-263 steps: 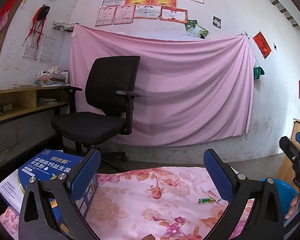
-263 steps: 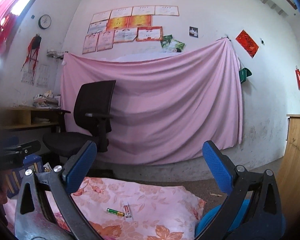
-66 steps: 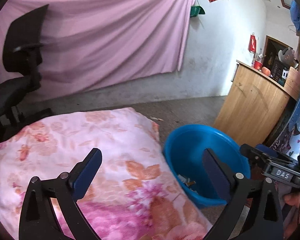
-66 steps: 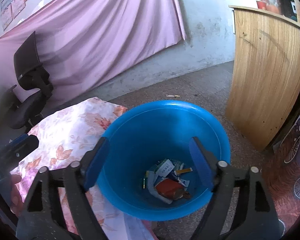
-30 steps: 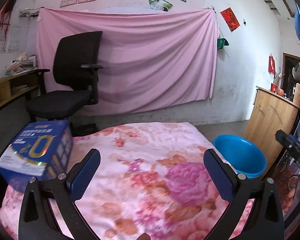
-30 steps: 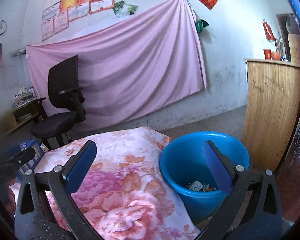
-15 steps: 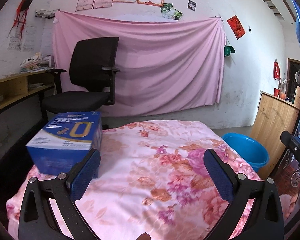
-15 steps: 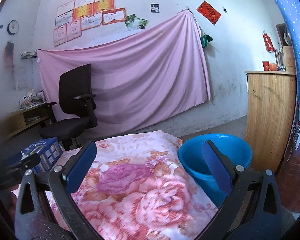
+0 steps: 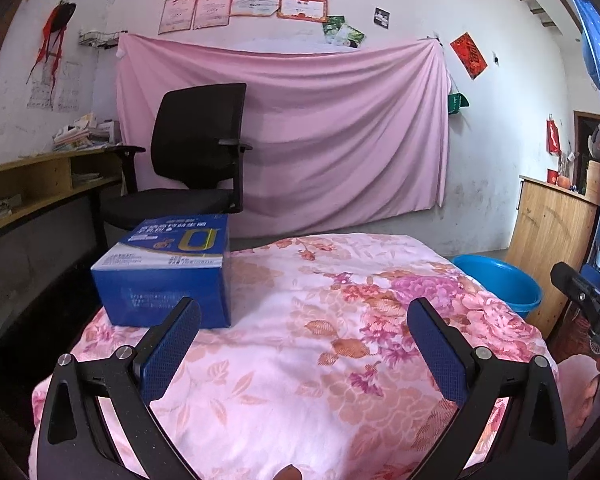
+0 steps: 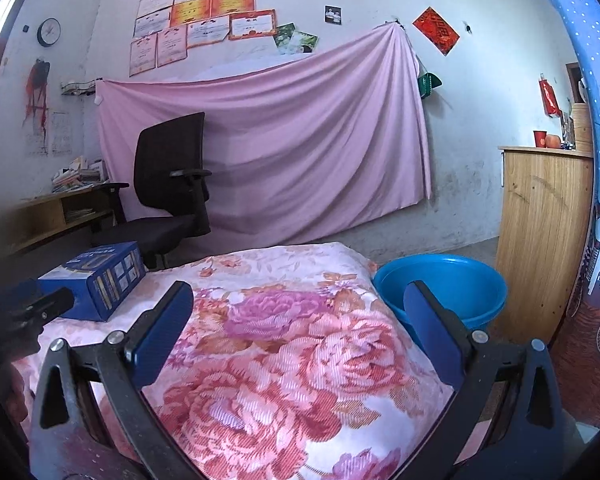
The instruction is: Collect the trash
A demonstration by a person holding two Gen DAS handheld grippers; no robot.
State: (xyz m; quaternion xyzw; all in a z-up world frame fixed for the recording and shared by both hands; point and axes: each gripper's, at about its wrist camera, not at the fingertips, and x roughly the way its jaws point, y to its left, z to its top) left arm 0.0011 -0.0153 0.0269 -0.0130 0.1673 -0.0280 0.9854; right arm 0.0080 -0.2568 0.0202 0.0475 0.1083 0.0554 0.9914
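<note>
Left tongs: the left gripper [image 9: 304, 330] is spread wide, its blue pads far apart, nothing between them.
Right tongs: the right gripper [image 10: 298, 312] is likewise spread wide and carries nothing.
Pose, left: held low and roughly level above the near part of the flowered cloth [image 9: 332, 360], pointing toward the far wall; clear of the cloth, not touching it.
Pose, right: held low at the cloth's right side, pointing forward and slightly left, its right finger [image 10: 432, 332] in line with the near wall of the basin [image 10: 444, 284].
Between the left fingers: bare cloth only; no litter can be made out there.
Ahead-left of the left tongs: a blue box [image 9: 168, 270] sits upright on the cloth, just beyond the left finger [image 9: 170, 350], apart from it.
Right of both tongs: the blue basin stands on the floor beside the cloth's right edge, beside a wooden cabinet [image 10: 544, 236]. Its contents are hidden from both views.
Farther out: a black office chair [image 9: 192, 164] and a pink sheet [image 9: 320, 132] hung on the wall.
Trash: none visible on the cloth in either view.
Progress, judged: the cloth appears cleared of small litter, so collection looks finished or nearly so.
Remaining, judged: only the box is left on the cloth; whether it counts as trash cannot be told.
</note>
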